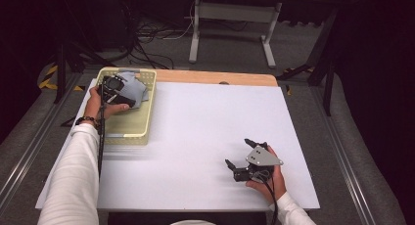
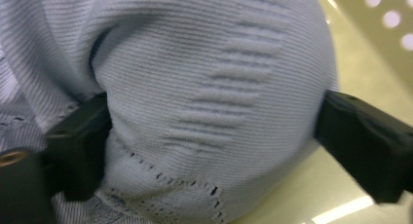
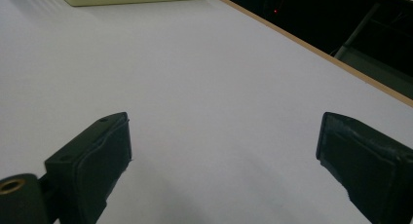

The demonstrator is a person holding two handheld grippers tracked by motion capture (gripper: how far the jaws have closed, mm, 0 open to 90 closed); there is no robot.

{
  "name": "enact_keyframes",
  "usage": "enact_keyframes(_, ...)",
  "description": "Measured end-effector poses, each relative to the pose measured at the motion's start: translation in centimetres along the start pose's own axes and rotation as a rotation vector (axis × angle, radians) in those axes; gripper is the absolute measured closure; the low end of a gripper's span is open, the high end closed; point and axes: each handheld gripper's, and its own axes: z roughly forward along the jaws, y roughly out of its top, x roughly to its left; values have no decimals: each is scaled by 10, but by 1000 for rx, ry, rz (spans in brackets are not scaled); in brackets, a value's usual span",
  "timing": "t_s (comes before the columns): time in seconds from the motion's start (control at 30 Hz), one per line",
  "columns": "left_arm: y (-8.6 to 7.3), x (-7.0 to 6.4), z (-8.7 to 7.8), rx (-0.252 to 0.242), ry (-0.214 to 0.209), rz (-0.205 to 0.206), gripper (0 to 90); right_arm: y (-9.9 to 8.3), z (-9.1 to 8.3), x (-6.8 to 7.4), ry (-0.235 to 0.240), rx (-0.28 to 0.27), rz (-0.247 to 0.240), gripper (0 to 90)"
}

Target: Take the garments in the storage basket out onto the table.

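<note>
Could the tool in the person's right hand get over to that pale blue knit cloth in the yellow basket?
Probably yes. The right tool is open, and bare white table lies between it and the basket. The left tool already straddles the knit cloth, so space there is tight.

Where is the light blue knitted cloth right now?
In the high view the light blue knitted cloth lies in the pale yellow basket at the table's far left corner, with the left gripper around a bunch of it.

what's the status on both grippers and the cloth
Left gripper in the basket, jaws around a fold of cloth, closure unclear. Right gripper open over bare table. Nothing in the way.
</note>
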Motion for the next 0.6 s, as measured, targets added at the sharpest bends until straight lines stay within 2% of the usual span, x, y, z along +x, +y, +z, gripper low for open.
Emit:
enact_keyframes(0.07, 1, 0, -1, 7, -2, 34, 161, 0, 1, 1, -1, 4, -8, 66)
enact_keyframes(0.17, 2, -2, -4, 5, 4, 61, 323, 0, 1, 1, -3, 8, -13, 69)
enact_keyframes(0.33, 2, -3, -9, -5, 24, 80, 536, 0, 0, 1, -14, 14, -20, 76)
enact_keyframes(0.47, 4, -6, -17, -29, 63, 103, 584, 1, 0, 1, -19, 10, -24, 79)
enact_keyframes(0.5, 4, -6, -23, -58, 71, 100, 597, 1, -1, 1, -20, 9, -25, 79)
enact_keyframes(0.6, 3, -5, -38, -122, 59, 86, 610, 1, -2, 1, -27, 2, -24, 84)
